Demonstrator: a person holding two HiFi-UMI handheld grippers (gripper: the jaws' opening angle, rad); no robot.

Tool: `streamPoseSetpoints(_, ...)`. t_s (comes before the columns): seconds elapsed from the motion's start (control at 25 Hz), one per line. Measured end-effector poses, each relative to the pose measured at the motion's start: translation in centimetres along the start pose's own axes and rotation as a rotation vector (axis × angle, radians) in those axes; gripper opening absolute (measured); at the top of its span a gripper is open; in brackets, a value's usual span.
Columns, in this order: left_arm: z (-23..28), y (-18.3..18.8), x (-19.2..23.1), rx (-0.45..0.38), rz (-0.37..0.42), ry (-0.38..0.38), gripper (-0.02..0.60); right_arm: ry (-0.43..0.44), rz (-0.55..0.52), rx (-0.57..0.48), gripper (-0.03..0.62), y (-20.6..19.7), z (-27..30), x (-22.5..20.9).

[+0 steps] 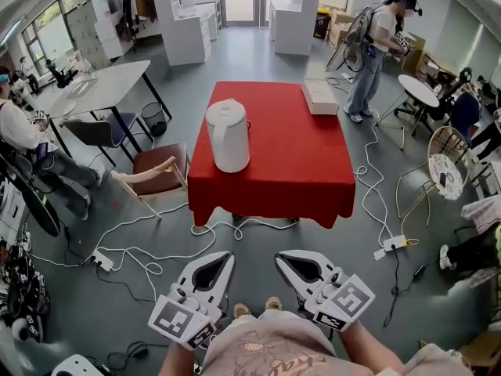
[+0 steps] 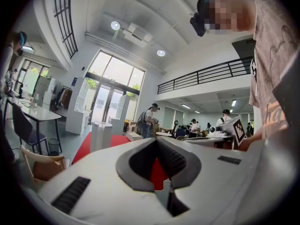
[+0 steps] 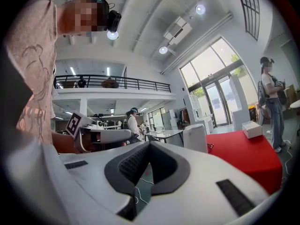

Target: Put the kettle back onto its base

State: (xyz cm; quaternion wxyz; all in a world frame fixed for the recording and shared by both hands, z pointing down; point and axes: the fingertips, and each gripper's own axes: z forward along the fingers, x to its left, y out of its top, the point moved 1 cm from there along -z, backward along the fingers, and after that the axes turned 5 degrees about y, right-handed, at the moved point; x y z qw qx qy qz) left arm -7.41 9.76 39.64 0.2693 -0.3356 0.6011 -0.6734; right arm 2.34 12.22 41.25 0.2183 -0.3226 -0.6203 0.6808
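Note:
A white kettle (image 1: 227,135) stands upright on the left part of a red-clothed table (image 1: 297,163), a few steps ahead of me. I cannot make out a separate base under or beside it. The kettle also shows in the left gripper view (image 2: 101,135) and the right gripper view (image 3: 194,137). My left gripper (image 1: 229,255) and right gripper (image 1: 279,257) are held side by side close to my body, well short of the table, pointing level toward it. Both are shut with nothing between the jaws, as the left gripper (image 2: 156,140) and right gripper (image 3: 149,143) views show.
A white box (image 1: 319,96) lies at the table's far right. A wooden chair (image 1: 153,175) stands left of the table. Cables (image 1: 156,249) and a power strip (image 1: 394,243) lie on the floor between me and the table. A person (image 1: 376,49) stands beyond, near a round table (image 1: 417,91).

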Motion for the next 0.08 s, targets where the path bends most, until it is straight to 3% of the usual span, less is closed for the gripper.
streamPoseSetpoints(0.08, 0.32, 0.09, -0.16, 0.001, 0.001, 0.001, -0.002, 0.003, -0.002, 0.001, 0.003, 0.18, -0.17, -0.27)
